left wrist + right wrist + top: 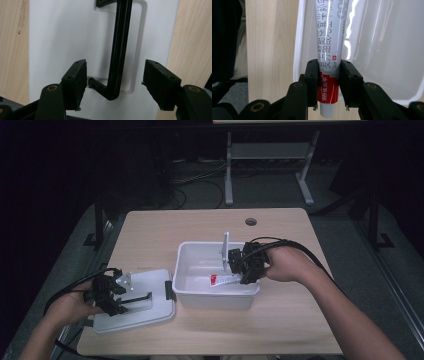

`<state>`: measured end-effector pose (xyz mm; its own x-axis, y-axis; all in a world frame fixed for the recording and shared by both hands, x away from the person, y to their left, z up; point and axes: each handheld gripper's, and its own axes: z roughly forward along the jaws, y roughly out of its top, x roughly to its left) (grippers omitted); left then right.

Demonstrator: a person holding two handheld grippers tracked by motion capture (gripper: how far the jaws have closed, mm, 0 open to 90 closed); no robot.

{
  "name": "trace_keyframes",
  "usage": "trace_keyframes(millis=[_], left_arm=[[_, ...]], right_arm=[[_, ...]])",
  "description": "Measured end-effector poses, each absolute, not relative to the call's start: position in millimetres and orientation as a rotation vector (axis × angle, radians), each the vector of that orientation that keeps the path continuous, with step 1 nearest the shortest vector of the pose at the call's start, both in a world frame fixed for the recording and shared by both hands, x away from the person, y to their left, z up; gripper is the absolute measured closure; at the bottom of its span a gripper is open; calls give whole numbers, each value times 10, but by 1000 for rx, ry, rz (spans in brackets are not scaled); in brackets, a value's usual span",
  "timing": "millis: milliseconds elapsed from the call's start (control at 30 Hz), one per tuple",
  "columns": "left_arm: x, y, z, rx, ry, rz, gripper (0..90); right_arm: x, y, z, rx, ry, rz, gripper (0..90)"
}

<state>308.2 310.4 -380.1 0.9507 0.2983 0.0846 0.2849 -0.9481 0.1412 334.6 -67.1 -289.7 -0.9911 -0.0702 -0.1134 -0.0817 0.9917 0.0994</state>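
Tube, glossy white with a red band, sits clamped between the right gripper jaws, its length reaching forward into the smooth translucent plastic bin. Left gripper is spread wide over the flat white lid, straddling its thin black handle. Pale woodgrain tabletop underneath.
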Motion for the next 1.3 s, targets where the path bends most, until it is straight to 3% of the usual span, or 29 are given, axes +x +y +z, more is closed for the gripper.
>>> trace_keyframes(millis=[1300], left_arm=[[3062, 3149, -3804, 2965, 454, 176, 352]], right_arm=[[3505, -452, -3259, -32, 3062, 120, 690]])
